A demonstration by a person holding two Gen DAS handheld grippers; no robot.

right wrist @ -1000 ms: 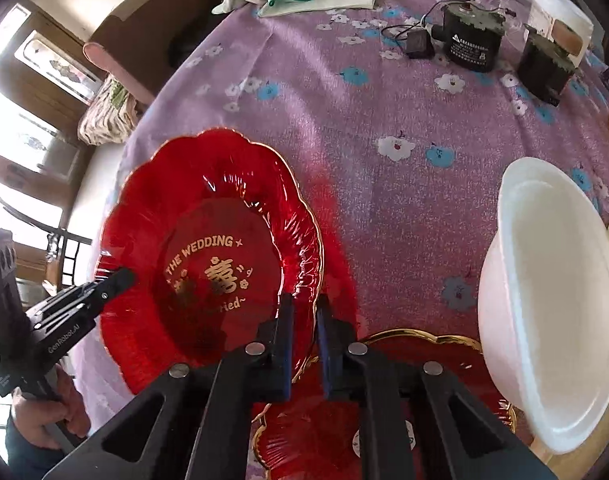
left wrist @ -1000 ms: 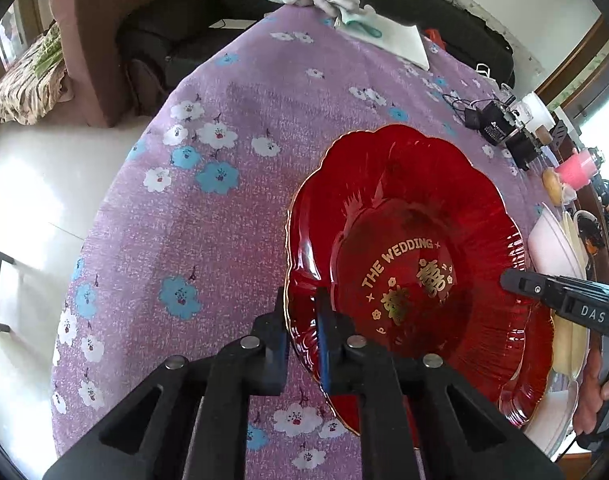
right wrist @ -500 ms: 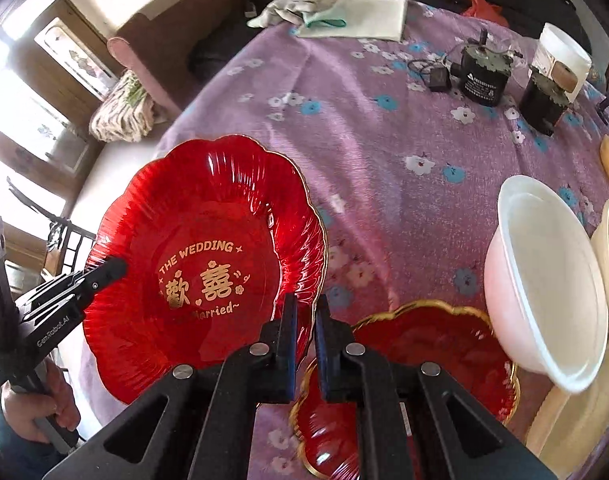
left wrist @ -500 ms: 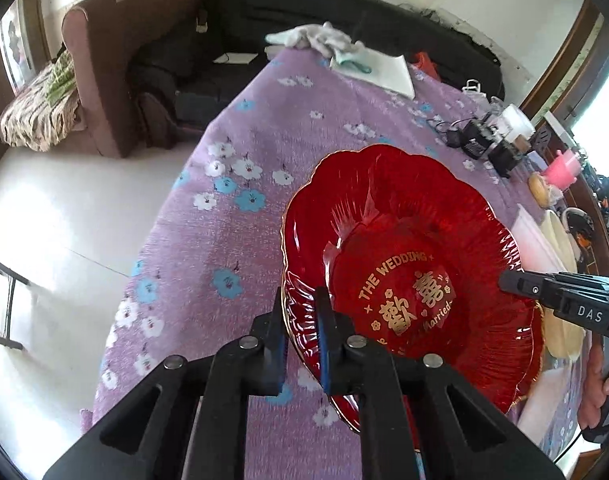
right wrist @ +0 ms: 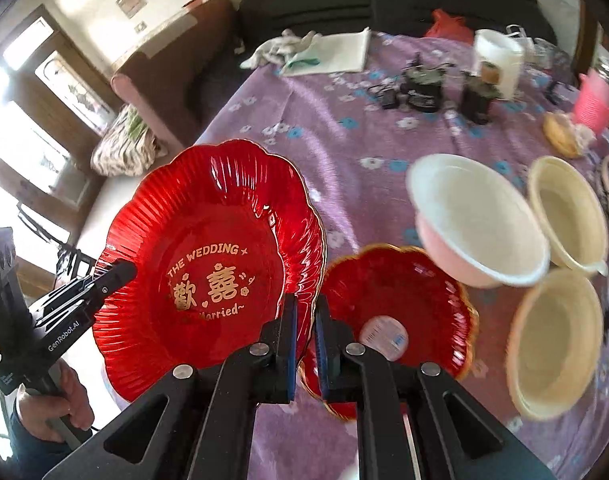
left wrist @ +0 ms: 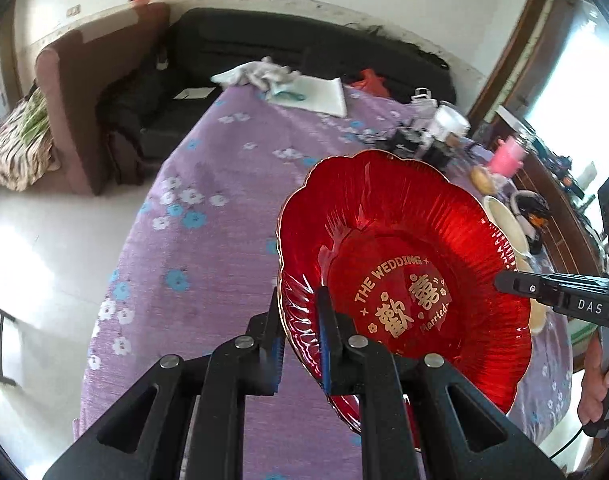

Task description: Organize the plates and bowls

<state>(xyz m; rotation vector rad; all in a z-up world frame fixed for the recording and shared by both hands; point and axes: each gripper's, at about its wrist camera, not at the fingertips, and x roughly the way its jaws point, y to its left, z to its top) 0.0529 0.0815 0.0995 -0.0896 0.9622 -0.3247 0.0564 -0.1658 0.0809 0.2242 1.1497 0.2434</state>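
Two grippers pinch one big red plate [right wrist: 208, 248] by its edges. The left gripper [left wrist: 300, 320] has its fingers pressed tight on the rim at one side. The right gripper [right wrist: 304, 320] squeezes the rim on the other side, so the plate hangs between them, up off the purple tablecloth [right wrist: 344, 152] and tipped a little.

I think this plate is hard and shiny, maybe glass or slick plastic. It will not bend, but it could break if it falls. It looks slippery too, and the wavy gold rim is thin. The rim is the only good place to hold it, and one grip on each side keeps it from swinging.

Right next to the right gripper, lower down, sits a smaller red plate [right wrist: 396, 312] on the cloth. It has a white sticker in the middle. A white bowl [right wrist: 476, 220] rests with its edge over that small plate. Two cream bowls [right wrist: 560, 340] stand just beside it.

Far across the table are a folded white cloth [right wrist: 332, 52], some black boxes with wires [right wrist: 420, 88], a white cup [right wrist: 496, 60] and a pink basket [right wrist: 592, 100].
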